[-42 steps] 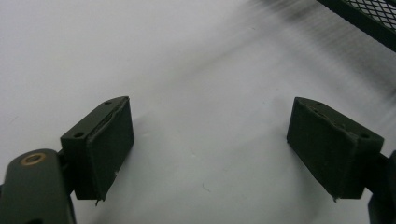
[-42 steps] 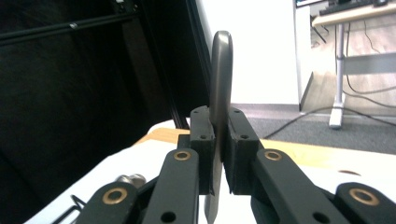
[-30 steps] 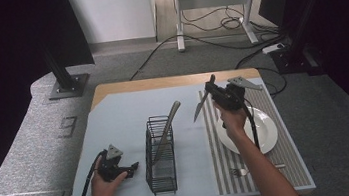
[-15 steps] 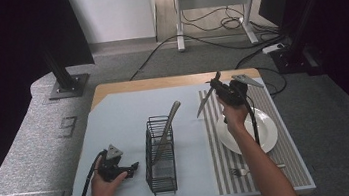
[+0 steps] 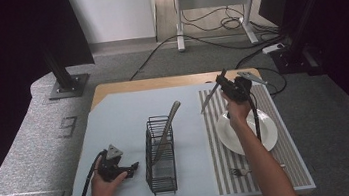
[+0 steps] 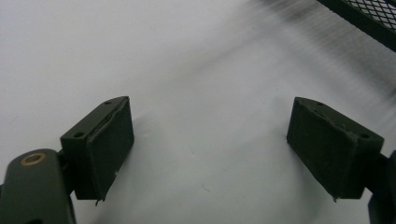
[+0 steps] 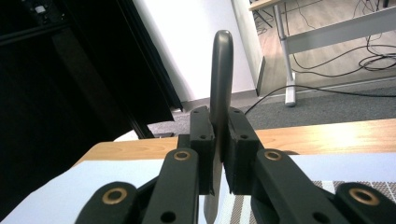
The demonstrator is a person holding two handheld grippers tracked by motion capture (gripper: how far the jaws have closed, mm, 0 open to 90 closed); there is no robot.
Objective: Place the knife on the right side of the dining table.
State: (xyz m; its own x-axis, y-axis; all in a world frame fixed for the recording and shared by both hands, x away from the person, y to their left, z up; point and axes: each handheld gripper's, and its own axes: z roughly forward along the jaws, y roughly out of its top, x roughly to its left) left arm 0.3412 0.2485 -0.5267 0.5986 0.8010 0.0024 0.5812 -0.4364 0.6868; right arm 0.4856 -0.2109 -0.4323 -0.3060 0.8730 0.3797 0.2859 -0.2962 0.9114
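i count two grippers on my rig. the left gripper (image 5: 133,169) lies low on the pale grey table top (image 5: 124,119), near the front left corner, with my left hand (image 5: 103,180) around it; in the left gripper view (image 6: 210,149) its two black jaws stand spread wide apart with bare table between them. the right gripper (image 5: 220,79) is raised above the far side of the table, held up by my right hand (image 5: 236,108), and its jaws are pressed onto one slim grey metal table knife (image 5: 209,98), which slants down and to the left from the jaws. in the right gripper view (image 7: 218,149) the knife (image 7: 219,79) stands upright between the two pads, its rounded end above them.

one black wire cutlery basket (image 5: 161,155) stands in the middle of the table, just beside the left gripper. one grey metal utensil (image 5: 166,129) leans in it, handle end sticking out towards the far right. one striped grey and white placemat (image 5: 291,159) covers the right side of the table. on it sit one round white plate (image 5: 268,137) and one small metal fork (image 5: 239,172) near the front edge.
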